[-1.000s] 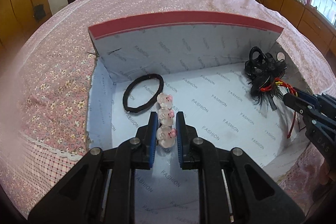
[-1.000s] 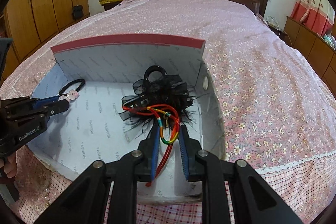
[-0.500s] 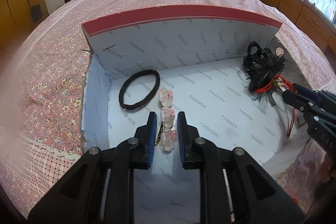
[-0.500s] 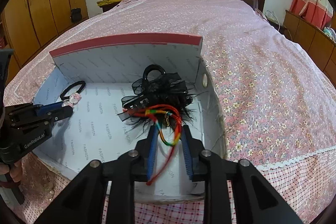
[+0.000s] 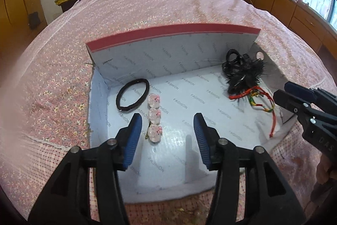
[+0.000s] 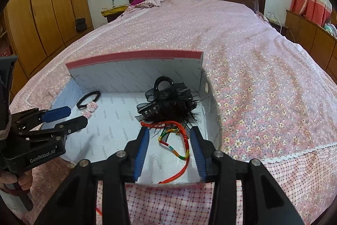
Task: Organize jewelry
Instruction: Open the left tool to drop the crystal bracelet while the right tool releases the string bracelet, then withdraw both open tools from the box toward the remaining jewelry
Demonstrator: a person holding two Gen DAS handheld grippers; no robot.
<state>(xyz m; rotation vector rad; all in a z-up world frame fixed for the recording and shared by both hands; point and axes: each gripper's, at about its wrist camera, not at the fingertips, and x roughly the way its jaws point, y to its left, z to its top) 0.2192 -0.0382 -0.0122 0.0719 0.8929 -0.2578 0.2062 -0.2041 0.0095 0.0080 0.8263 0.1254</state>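
In the left wrist view, your left tongs [image 5: 167, 137] stood released, their jaws just having been opening, with nothing pressed between the blue pads. The pink bunny hair clip [image 5: 154, 116] lay on the floor of the open box [image 5: 168, 52], just inside the left pad and clear of it, its long axis running away from you toward the black hair tie [image 5: 132, 96], which its far end nearly met. Your left hand was plainly the nearer one to both. Your right tongs [image 5: 280, 92] showed at the right edge, close by the black feathered hair claw [image 5: 242, 75]. The clip's metal underside was mostly hidden.

In the right wrist view, your right tongs [image 6: 170, 147] were likewise released, jaws just having been opening. The rainbow braided cord [image 6: 175, 140] lay loose between the pads on the box [image 6: 134, 56] floor, touching neither as far as I could tell, its red tail trailing toward you over the near edge. The hair claw [image 6: 168, 102] sat just beyond, its tangle hiding where the cord began. The left tongs [image 6: 69, 117] hovered over the box's left side.
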